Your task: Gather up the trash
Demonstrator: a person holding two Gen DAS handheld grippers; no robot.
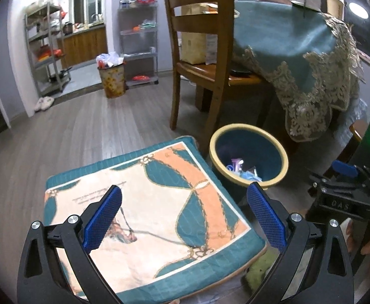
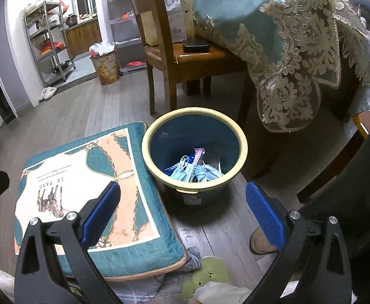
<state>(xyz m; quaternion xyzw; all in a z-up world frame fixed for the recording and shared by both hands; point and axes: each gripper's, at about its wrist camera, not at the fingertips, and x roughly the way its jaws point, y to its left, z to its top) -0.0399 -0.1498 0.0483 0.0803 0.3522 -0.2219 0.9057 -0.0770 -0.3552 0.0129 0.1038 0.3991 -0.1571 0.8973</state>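
A small teal bin [image 2: 194, 149] with a cream rim stands on the wood floor beside a teal and orange cushion [image 2: 83, 192]. Blue face masks and wrappers [image 2: 195, 169] lie in its bottom. The bin [image 1: 248, 153] also shows in the left wrist view, past the cushion [image 1: 149, 217]. My left gripper [image 1: 185, 215] hangs open over the cushion with nothing between its blue pads. My right gripper [image 2: 182, 212] is open too, above the floor just in front of the bin, holding nothing. The right gripper [image 1: 342, 177] appears at the right edge of the left wrist view.
A wooden chair [image 2: 164, 50] and a table with a lace-edged teal cloth [image 2: 286, 50] stand right behind the bin. A second, full floral bin [image 1: 111, 78] sits by grey shelves. A green plush slipper [image 2: 205, 276] and a brown shoe [image 2: 261, 240] lie near me.
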